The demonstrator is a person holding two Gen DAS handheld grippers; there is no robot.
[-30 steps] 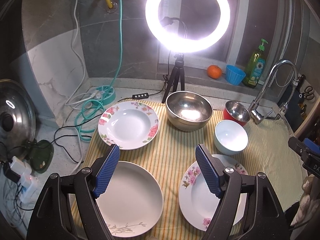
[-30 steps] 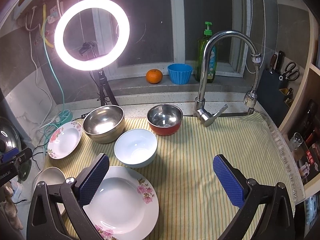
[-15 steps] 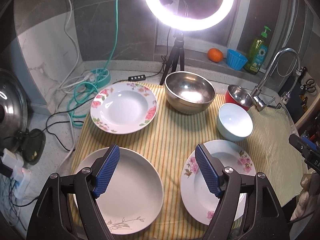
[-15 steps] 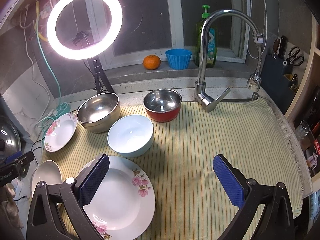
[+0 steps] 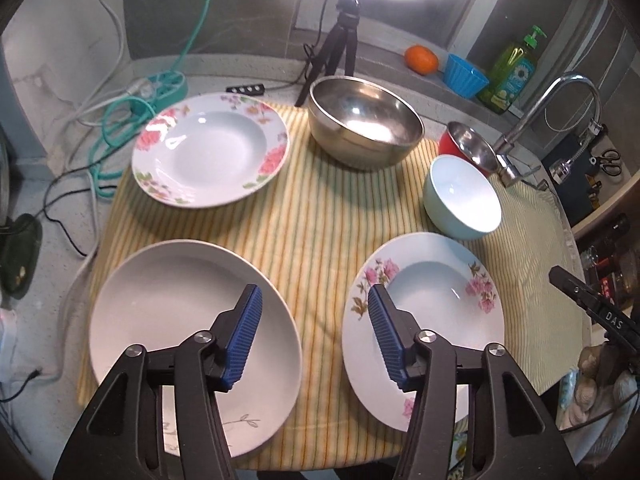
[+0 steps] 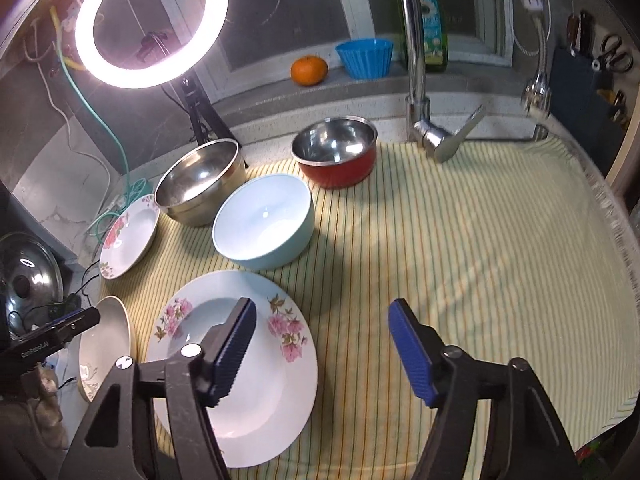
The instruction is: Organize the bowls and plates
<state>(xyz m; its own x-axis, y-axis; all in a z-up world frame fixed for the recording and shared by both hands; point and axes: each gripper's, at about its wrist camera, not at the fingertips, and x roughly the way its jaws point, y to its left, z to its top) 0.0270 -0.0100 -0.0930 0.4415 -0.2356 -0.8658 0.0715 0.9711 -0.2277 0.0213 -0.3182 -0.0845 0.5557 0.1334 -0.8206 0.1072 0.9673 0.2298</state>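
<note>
On the striped cloth [image 5: 320, 216] lie a plain white plate [image 5: 168, 312] at near left, a floral plate [image 5: 440, 280] at near right and another floral plate [image 5: 208, 148] farther back. Behind stand a steel bowl [image 5: 364, 128], a red bowl [image 5: 460, 140] and a pale blue bowl [image 5: 460, 196]. My left gripper [image 5: 314, 300] hovers over the cloth between the two near plates, jaws closing on nothing. My right gripper [image 6: 322, 312] hangs over the right rim of the near floral plate [image 6: 280, 380], jaws closing, pads clear of it. The pale blue bowl [image 6: 264, 220] sits just beyond.
A ring light on a tripod [image 6: 196, 108] stands at the back left and a tap [image 6: 420, 80] at the back right. An orange [image 6: 308, 70], a blue cup [image 6: 364, 58] and a soap bottle line the sill. Cables [image 5: 120, 120] trail at left. Bare cloth [image 6: 480, 260] stretches to the right.
Both grippers have sunk toward the plates and tipped further down. The jaws of each have narrowed in the last half second. The dishes have not moved.
</note>
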